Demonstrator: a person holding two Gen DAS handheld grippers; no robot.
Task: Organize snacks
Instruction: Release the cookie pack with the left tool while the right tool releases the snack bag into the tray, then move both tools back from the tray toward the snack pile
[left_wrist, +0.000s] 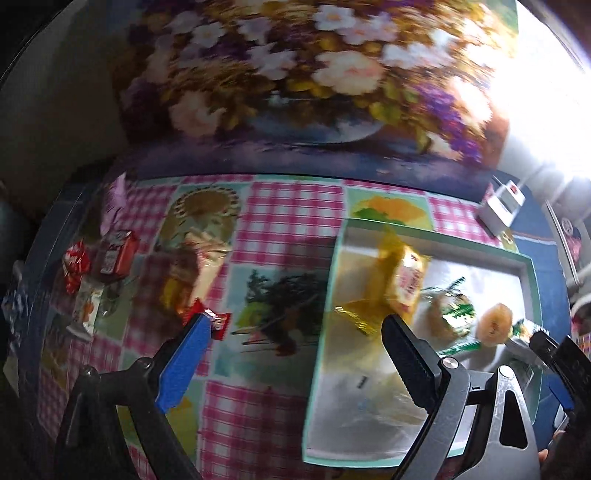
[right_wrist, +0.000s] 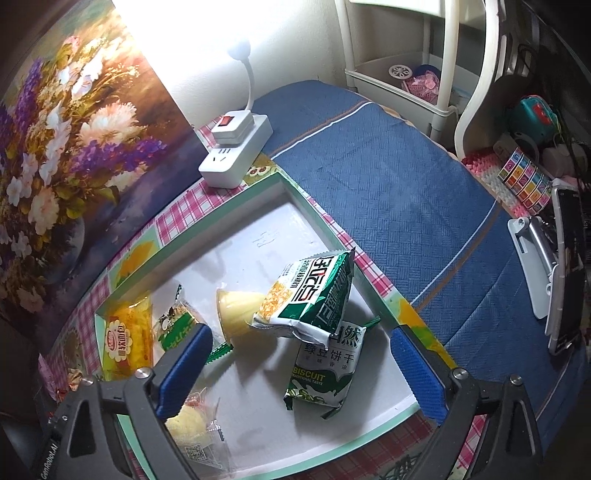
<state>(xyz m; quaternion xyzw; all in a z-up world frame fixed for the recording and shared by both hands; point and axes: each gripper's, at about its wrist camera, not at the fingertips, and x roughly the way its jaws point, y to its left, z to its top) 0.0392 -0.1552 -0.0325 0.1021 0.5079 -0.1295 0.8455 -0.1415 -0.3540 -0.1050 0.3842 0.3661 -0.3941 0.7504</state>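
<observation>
Snacks loose on tabletop (left_wrist: 280, 206): red bar (left_wrist: 216, 319) just past left claw (left_wrist: 295, 325) blue finger, claw wide, empty. Right view: biscuit packs (right_wrist: 321, 365) in tray (right_wrist: 236, 221) between right claw (right_wrist: 301, 354) fingers, wide, empty.

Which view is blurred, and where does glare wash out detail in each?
Left wrist view: motion-blurred, especially the flower painting; glare burns out the upper right corner. Right wrist view: sharp; lamp glare whitens the wall at top, and the biscuit packets cast crisp shadows.
</observation>
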